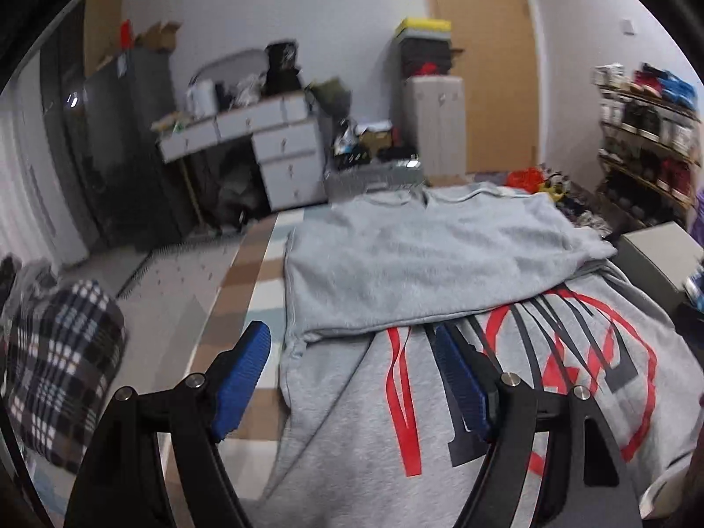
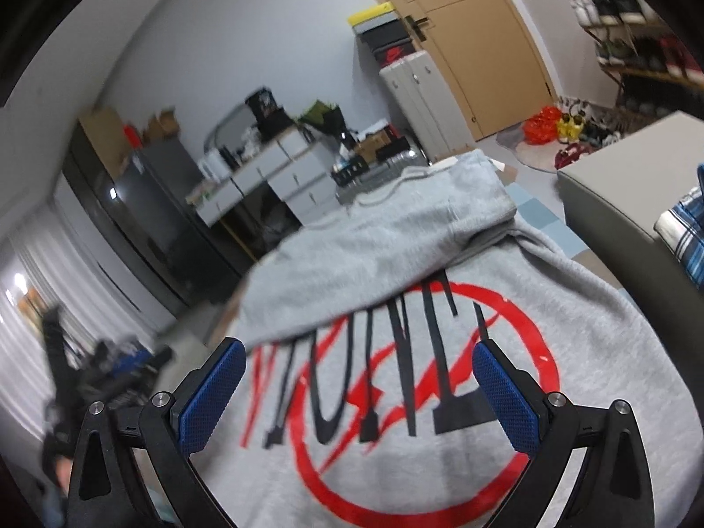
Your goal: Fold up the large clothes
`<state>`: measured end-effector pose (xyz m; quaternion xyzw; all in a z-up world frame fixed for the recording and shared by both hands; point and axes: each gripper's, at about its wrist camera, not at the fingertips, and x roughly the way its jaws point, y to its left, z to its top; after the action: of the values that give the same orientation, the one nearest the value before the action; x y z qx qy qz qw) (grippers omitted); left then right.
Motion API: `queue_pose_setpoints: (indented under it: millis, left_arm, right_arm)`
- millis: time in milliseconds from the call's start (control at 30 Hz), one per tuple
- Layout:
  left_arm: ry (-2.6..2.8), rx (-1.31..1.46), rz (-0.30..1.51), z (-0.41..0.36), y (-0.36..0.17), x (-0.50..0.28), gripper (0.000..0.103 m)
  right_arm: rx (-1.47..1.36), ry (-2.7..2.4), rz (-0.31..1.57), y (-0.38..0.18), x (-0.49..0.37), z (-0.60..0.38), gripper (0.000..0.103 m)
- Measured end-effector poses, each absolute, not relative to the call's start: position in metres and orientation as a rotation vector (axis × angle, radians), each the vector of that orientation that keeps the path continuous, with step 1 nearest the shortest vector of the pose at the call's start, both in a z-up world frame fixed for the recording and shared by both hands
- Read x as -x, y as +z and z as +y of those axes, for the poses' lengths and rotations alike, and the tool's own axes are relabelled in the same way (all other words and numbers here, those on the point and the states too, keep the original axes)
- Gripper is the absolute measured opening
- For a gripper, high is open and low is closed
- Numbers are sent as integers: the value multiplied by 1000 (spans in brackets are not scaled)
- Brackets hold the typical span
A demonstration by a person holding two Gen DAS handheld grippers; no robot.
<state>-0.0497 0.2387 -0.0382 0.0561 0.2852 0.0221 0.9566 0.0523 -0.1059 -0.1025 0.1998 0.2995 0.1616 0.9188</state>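
Nearest, the left gripper (image 1: 352, 378) stands with its jaws wide apart and nothing between the pads; the near left edge of the grey sweatshirt (image 1: 396, 418) lies under and just ahead of it. The right gripper (image 2: 358, 389) is likewise spread wide and empty, poised over the red and black print (image 2: 396, 374) on the chest. Neither gripper has hold of the cloth.

The sweatshirt lies spread on a patterned floor mat (image 1: 246, 290), with a plain grey part (image 1: 418, 259) already turned over the area just beyond both grippers, covering the top of the print. That folded part is loose, and its near edge (image 1: 374, 325) runs just ahead of the left gripper's pads. The main risk, as I judge it, is a grab made too deep: a pad catching that upper edge along with the layer beneath would drag the finished fold open. A shallow pinch could slip off the thick fleece and leave a skewed crease. Uneven pulls by the two grippers would twist the body off square.

Left of the left gripper a checked cloth (image 1: 66, 365) lies near; a low sweep could snag it. To the right, a grey box (image 2: 616, 193) stands beside the garment and could block a wide swing. The drawers (image 1: 286, 149) beyond are well apart.
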Motion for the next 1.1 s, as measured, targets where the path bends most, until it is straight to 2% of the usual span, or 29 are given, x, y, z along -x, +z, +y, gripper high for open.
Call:
queue_pose_setpoints:
  millis: [100, 267, 400, 633, 767, 900, 1000, 1100]
  left_arm:
    - [34, -146, 549, 242, -35, 55, 87]
    - [1, -115, 527, 258, -29, 67, 87]
    - [20, -72, 531, 273, -34, 69, 99]
    - [32, -31, 556, 285, -29, 62, 99]
    - [-7, 15, 629, 288, -38, 54, 99]
    - [7, 43, 739, 292, -54, 46, 99]
    - [-2, 18, 814, 289, -68, 38, 99]
    - [3, -49, 859, 282, -80, 33, 99]
  right_arm:
    - [-332, 324, 629, -109, -50, -90, 103]
    - [-169, 323, 505, -106, -38, -68, 103]
    - [-180, 314, 461, -97, -33, -57, 103]
    - [-133, 365, 453, -47, -57, -33, 103]
    - [-120, 374, 517, -8, -109, -28, 103]
    - [-42, 293, 433, 34, -169, -17, 103]
    - [6, 304, 472, 41, -236, 3, 103]
    - [44, 308, 577, 25, -314, 31, 103]
